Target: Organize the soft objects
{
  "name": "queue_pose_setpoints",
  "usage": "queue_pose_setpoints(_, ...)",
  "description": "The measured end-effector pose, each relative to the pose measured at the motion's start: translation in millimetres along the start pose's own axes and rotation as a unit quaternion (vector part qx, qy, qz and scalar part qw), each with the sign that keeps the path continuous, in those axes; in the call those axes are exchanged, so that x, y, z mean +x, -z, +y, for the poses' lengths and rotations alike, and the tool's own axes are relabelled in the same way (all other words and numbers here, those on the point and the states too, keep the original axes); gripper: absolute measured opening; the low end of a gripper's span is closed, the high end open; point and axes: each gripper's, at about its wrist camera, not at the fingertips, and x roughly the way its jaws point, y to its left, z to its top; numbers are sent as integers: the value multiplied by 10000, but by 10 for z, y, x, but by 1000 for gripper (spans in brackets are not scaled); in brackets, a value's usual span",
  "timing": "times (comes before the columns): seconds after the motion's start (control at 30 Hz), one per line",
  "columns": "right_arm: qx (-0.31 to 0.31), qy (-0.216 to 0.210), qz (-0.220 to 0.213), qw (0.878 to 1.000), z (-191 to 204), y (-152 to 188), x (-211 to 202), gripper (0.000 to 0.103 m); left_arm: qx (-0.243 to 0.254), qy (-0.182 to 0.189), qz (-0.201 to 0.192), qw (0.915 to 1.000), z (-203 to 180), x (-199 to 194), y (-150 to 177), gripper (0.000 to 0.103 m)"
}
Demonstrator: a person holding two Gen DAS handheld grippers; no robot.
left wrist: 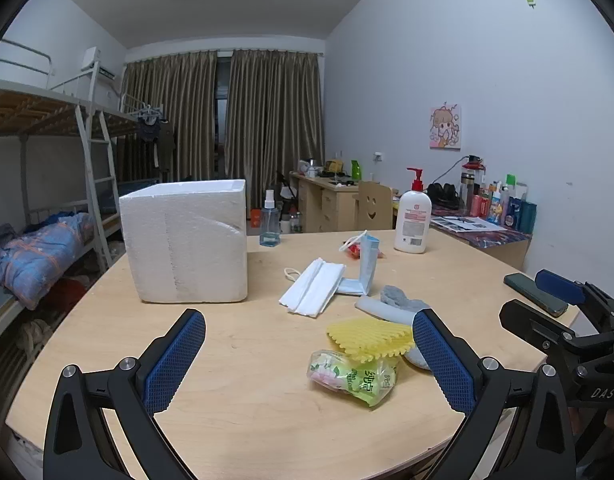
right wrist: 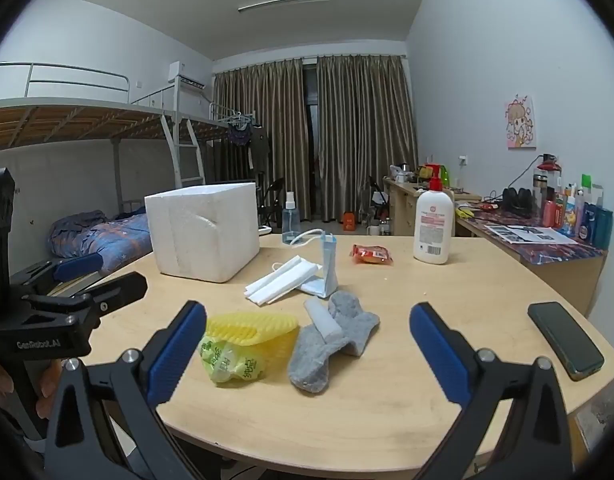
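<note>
A pile of soft things lies on the wooden table point(left wrist: 235, 360): a yellow foam net point(left wrist: 369, 336), a green tissue packet point(left wrist: 353, 376), a grey sock point(right wrist: 331, 340) and a white roll point(right wrist: 323, 318). Further back lie folded white masks point(left wrist: 313, 286) and a blue mask point(left wrist: 365, 266) standing on edge. A white foam box point(left wrist: 187, 240) stands at the left. My left gripper point(left wrist: 307, 318) hovers open in front of the pile, empty. Open as well, my right gripper point(right wrist: 308, 309) faces the sock and holds nothing.
A lotion pump bottle point(right wrist: 433, 224), a spray bottle point(right wrist: 291, 220) and a red snack packet point(right wrist: 371, 255) stand toward the table's far side. A dark phone point(right wrist: 565, 338) lies at the right edge. A bunk bed point(right wrist: 87, 120) is left, a cluttered desk point(right wrist: 547, 236) right.
</note>
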Motion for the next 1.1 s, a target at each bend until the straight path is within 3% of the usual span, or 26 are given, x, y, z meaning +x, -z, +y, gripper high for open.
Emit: queue_pose_setpoints(1.1, -52, 30, 24, 10000, 54, -12, 12, 103, 86, -56, -37, 9999, -18, 13, 10, 103)
